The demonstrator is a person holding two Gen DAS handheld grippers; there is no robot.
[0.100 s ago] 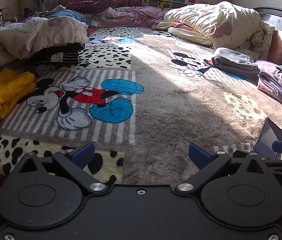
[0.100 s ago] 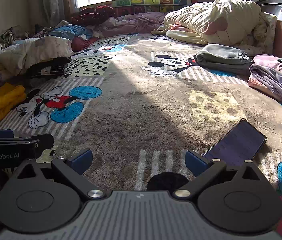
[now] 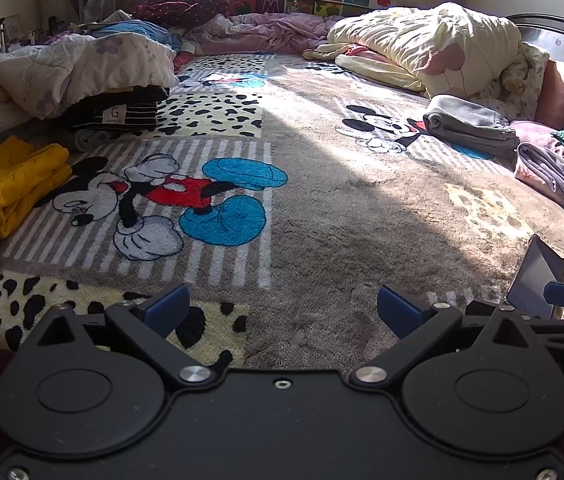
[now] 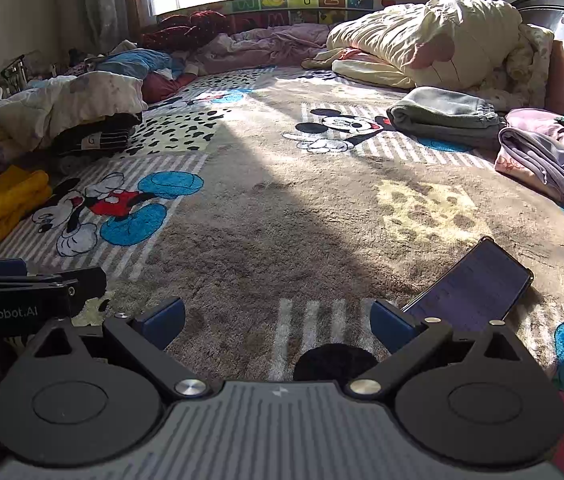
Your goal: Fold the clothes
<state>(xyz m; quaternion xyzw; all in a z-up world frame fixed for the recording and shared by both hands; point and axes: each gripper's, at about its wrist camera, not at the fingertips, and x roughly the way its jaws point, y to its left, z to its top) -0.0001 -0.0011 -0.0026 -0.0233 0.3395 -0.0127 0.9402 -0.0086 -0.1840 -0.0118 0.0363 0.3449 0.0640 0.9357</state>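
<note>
No shift; "GenRobot.AI" on left gripper (image 4: 18,304).

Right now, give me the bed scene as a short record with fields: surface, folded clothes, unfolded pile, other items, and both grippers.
surface: cartoon-mouse blanket covering the bed
folded clothes: grey garment and lilac garment, far right; yellow garment, left edge
unfolded pile: white quilt over dark clothes, far left
other items: phone lying on the blanket, near right
left hand-held gripper: open, empty
right hand-held gripper: open, empty
</note>
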